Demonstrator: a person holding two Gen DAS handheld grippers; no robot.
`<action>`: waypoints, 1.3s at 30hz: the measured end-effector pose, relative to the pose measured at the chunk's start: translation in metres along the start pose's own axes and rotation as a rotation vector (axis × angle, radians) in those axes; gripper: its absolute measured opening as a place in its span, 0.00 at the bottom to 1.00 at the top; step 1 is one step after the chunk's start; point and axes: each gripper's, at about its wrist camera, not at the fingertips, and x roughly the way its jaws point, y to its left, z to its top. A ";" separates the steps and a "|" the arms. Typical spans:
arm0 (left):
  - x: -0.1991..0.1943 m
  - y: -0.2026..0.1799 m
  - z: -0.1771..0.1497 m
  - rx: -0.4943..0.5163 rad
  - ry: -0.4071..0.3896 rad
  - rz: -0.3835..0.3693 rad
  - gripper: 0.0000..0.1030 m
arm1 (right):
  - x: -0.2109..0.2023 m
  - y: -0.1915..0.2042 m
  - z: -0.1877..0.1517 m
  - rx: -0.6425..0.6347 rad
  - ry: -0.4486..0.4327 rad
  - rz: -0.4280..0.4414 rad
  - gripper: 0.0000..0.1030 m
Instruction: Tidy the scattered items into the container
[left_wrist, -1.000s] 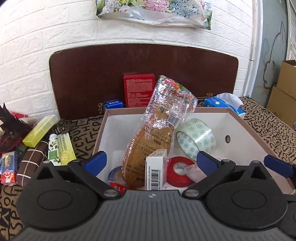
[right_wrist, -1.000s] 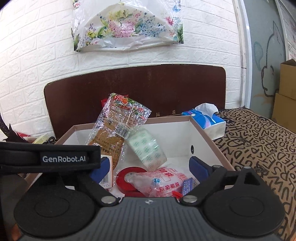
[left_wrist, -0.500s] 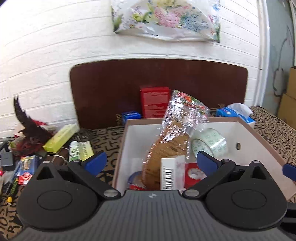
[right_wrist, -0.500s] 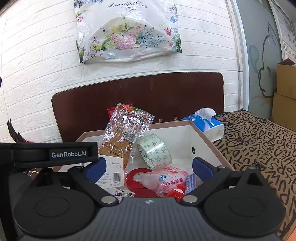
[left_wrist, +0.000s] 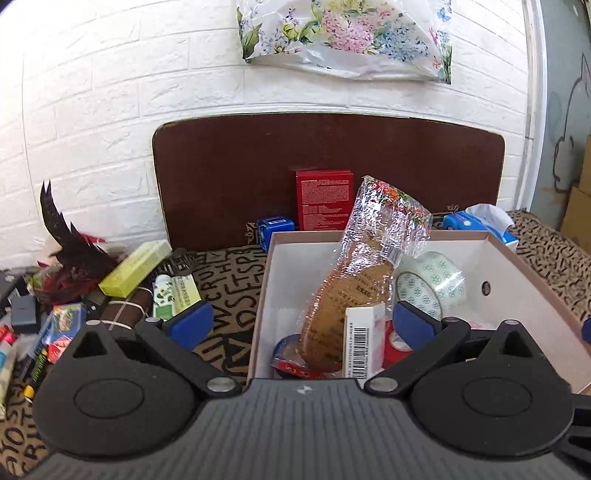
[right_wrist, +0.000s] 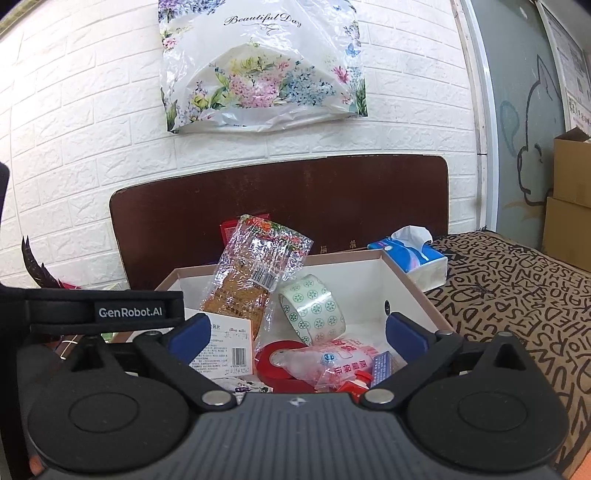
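Note:
An open cardboard box (left_wrist: 517, 266) (right_wrist: 410, 284) with white inside holds a clear bag of brown snacks (left_wrist: 354, 288) (right_wrist: 243, 291), a patterned tape roll (left_wrist: 428, 284) (right_wrist: 314, 310), a red tape roll (right_wrist: 280, 362), a white barcoded box (left_wrist: 362, 339) (right_wrist: 225, 347) and a pink-printed packet (right_wrist: 332, 362). My left gripper (left_wrist: 301, 325) is open and empty, above the box's near left edge. My right gripper (right_wrist: 295, 336) is open and empty above the box's near side. Scattered items lie left of the box: a yellow-green box (left_wrist: 135, 262), a green-white tube box (left_wrist: 173, 295), a brown roll (left_wrist: 122, 310).
A red box (left_wrist: 323, 203) and small blue box (left_wrist: 275, 229) stand behind the container against a brown board (left_wrist: 221, 177). A tissue box (left_wrist: 480, 225) (right_wrist: 410, 258) sits at the back right. Dark feathers (left_wrist: 70, 243) and small packets (left_wrist: 62, 321) crowd the far left.
Both grippers have pulled back and risen from the box; the left one has shifted left, bringing the scattered pile more into view. Both stay open and empty.

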 end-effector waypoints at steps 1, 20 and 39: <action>-0.001 -0.004 -0.001 0.040 -0.013 0.008 1.00 | 0.000 0.001 -0.001 -0.008 0.001 -0.003 1.00; -0.027 -0.018 -0.017 0.047 -0.087 0.055 1.00 | 0.000 -0.017 -0.008 -0.027 0.014 -0.134 1.00; -0.030 -0.030 -0.029 0.007 0.020 -0.013 1.00 | -0.009 -0.024 -0.016 -0.108 0.074 -0.147 1.00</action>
